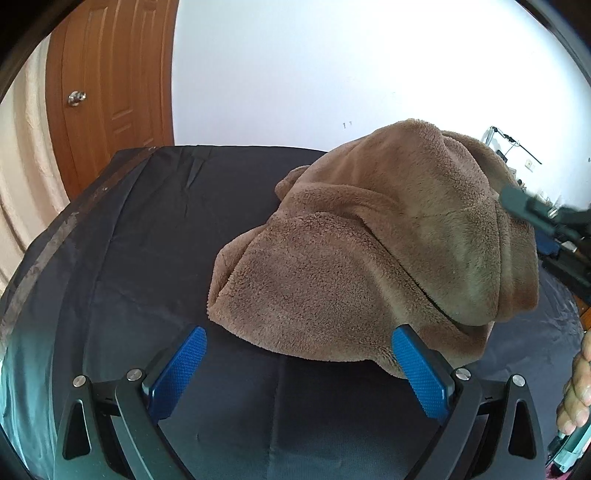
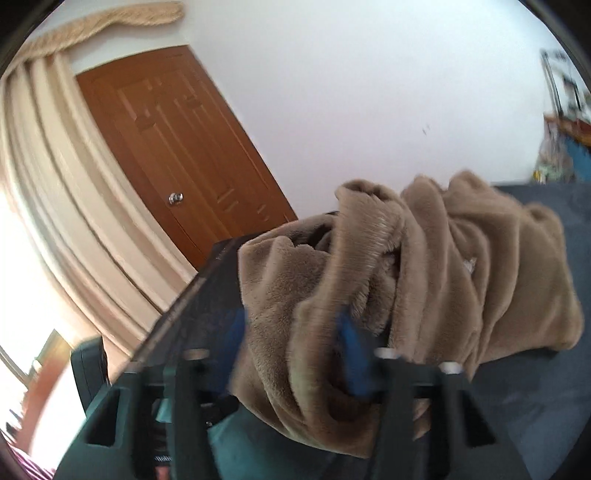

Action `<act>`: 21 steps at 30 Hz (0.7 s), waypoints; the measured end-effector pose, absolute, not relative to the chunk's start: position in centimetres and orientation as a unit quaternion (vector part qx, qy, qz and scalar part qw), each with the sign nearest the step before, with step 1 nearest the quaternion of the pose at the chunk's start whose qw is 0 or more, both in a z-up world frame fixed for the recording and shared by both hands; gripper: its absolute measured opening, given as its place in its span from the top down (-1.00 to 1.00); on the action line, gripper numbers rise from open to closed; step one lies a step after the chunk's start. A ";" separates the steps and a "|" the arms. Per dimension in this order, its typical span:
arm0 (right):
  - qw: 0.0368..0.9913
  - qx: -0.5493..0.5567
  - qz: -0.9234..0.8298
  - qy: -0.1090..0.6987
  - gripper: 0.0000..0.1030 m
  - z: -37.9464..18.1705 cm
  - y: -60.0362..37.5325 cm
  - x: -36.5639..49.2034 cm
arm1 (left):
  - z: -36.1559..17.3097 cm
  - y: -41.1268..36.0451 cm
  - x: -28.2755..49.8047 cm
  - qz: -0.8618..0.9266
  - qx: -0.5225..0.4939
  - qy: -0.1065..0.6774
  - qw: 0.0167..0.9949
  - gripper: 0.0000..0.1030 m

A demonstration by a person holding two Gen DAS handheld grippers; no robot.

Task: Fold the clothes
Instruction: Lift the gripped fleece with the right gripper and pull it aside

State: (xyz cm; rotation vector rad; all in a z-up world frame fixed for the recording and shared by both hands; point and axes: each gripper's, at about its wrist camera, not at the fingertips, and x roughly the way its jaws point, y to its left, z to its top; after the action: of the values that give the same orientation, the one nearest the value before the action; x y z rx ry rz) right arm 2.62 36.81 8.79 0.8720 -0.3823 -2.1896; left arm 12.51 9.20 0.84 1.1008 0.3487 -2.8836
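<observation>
The setting is a room in a home. A panelled wooden door [image 1: 110,92] with a round metal knob [image 1: 76,98] stands in a plain white wall [image 1: 332,66]. Cream pleated curtains [image 2: 48,192] hang beside it under a braided trim [image 2: 110,22]. A table [image 1: 155,221] draped in dark cloth sits near the wall, with household clutter [image 1: 517,158] blurred at the far right.

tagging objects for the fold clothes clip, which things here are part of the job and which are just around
Part of the job:
- brown fleece garment, bunched up in a heap
- black cloth-covered table it lies on
- left gripper, open, empty
- right gripper, fleece between its fingers

Just around:
- wooden door with round metal knob
- cream curtain
- white wall
</observation>
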 end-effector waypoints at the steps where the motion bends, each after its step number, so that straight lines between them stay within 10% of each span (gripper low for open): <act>1: 0.366 0.346 -0.849 -0.159 0.53 8.3 36.9 2.5 | 1.0 9.1 12.5 -0.928 0.355 0.114 0.018 -0.98; 8: 0.336 0.377 -0.849 -0.158 0.57 6.2 37.0 2.4 | 1.1 8.5 10.9 -0.927 0.360 0.107 0.015 -0.98; 15: 0.327 0.395 -0.849 -0.129 0.07 5.4 35.2 0.4 | 0.9 9.0 12.1 -0.928 0.361 0.092 0.022 -0.98; 21: 0.387 0.378 -0.821 -0.185 0.56 5.7 36.9 1.6 | 1.3 11.4 16.3 -0.928 0.363 0.084 0.025 -0.98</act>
State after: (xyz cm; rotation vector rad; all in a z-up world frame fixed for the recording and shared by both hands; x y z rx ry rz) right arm 1.64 36.93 5.68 0.9618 -0.4698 -2.0886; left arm 16.26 11.43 1.28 1.1232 0.2611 -2.8678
